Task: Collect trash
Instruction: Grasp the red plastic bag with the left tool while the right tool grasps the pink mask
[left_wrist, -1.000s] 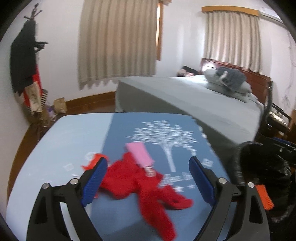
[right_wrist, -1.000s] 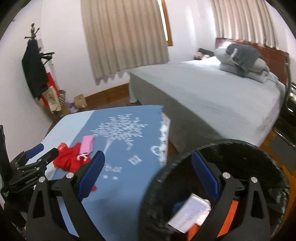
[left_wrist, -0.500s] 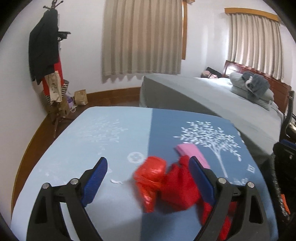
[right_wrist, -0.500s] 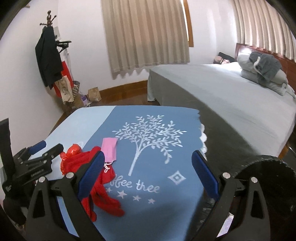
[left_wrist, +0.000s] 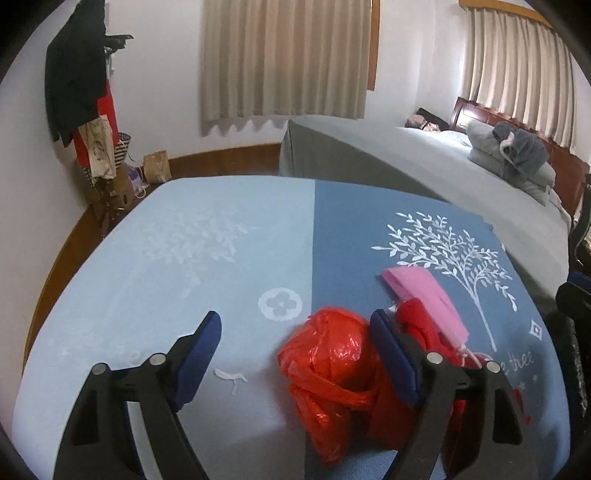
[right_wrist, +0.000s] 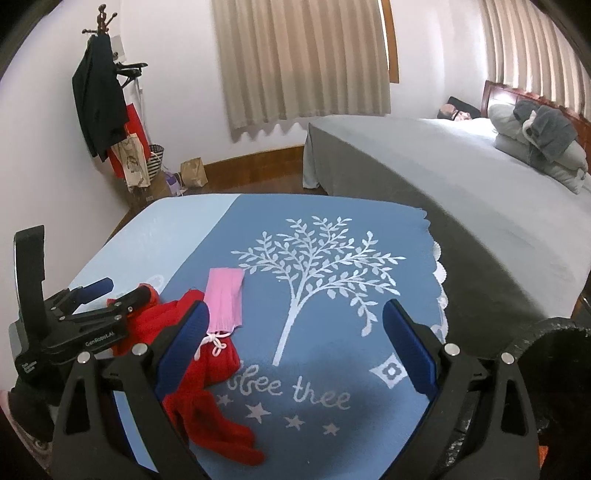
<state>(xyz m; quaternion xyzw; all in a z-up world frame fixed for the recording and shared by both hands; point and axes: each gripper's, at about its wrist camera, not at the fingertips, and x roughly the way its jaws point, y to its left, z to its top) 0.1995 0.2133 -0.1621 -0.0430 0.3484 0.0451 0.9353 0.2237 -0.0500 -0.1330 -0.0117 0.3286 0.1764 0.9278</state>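
A crumpled red plastic bag (left_wrist: 332, 362) lies on the blue tablecloth (left_wrist: 221, 258). My left gripper (left_wrist: 295, 332) is closing around it: the bag rests against the right pad and the left pad (left_wrist: 207, 339) stands well clear. A red knitted garment (left_wrist: 417, 321) with a pink face mask (left_wrist: 424, 299) on it lies just right of the bag. In the right wrist view the garment (right_wrist: 207, 380) and mask (right_wrist: 225, 295) sit at the left, with the left gripper (right_wrist: 122, 290) beside them. My right gripper (right_wrist: 295, 325) hangs open over the cloth's tree print, holding nothing.
A black bin (right_wrist: 554, 369) stands off the table's right front corner. A small white scrap (left_wrist: 229, 376) lies near the left pad. A grey bed (right_wrist: 443, 166) fills the room beyond; a coat rack (right_wrist: 103, 92) and a paper bag (right_wrist: 192, 171) stand by the wall.
Both views swung left, away from the bin, which slid to the right edge. My left gripper came over the red bag, and its jaws have narrowed.
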